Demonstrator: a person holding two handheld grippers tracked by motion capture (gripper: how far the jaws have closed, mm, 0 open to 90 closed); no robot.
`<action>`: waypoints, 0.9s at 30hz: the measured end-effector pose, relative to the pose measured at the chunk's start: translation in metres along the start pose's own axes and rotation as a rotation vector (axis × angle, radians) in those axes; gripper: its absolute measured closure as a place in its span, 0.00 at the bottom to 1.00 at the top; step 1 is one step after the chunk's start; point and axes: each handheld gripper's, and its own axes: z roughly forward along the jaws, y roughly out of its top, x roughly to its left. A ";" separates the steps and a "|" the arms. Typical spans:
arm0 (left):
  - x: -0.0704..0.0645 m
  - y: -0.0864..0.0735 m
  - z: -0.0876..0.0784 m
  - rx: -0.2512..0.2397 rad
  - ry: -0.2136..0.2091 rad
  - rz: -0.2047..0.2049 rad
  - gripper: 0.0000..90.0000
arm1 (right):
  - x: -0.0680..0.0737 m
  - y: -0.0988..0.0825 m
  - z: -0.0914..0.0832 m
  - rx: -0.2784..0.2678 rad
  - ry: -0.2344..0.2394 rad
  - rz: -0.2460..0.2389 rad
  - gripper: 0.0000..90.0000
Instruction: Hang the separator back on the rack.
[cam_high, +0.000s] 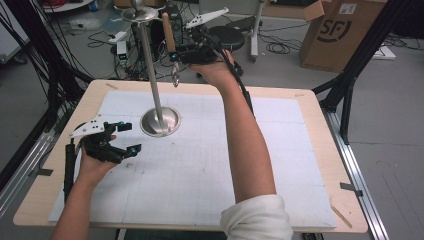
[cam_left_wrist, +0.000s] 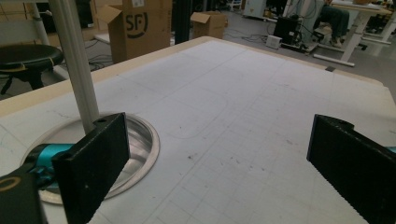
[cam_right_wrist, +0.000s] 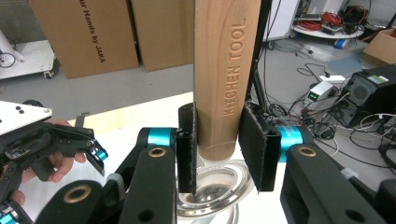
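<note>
A metal stand has a round base (cam_high: 172, 119) on the white mat, a thin pole (cam_high: 152, 75) and a small disc on top (cam_high: 140, 13). My right gripper (cam_high: 175, 54) is raised above the table's far edge, just right of the pole, and is shut on a kitchen tool. Its wooden handle (cam_high: 168, 32) points up and a metal end (cam_high: 175, 75) hangs below. The right gripper view shows the pads (cam_right_wrist: 254, 144) clamping the handle (cam_right_wrist: 226, 70), which is stamped "KITCHEN TOOL", with the base (cam_right_wrist: 210, 186) underneath. My left gripper (cam_high: 131, 137) rests open on the mat, left of the base (cam_left_wrist: 140, 140).
The white grid mat (cam_high: 200, 165) covers most of the wooden table (cam_high: 320, 165). Beyond the far edge are a black stool (cam_high: 227, 35), cables, and a cardboard box (cam_high: 340, 30). Black frame posts (cam_high: 350, 85) stand at both sides of the table.
</note>
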 end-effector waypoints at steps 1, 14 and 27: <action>0.000 0.000 0.000 -0.001 -0.001 -0.002 0.07 | 0.000 0.001 0.001 0.007 -0.004 -0.004 0.76; 0.001 0.000 -0.003 -0.006 0.002 -0.002 0.07 | 0.002 0.009 0.013 0.050 -0.012 -0.005 0.76; 0.001 -0.001 -0.003 -0.004 0.004 -0.004 0.07 | 0.004 0.008 0.017 0.057 -0.004 -0.003 0.73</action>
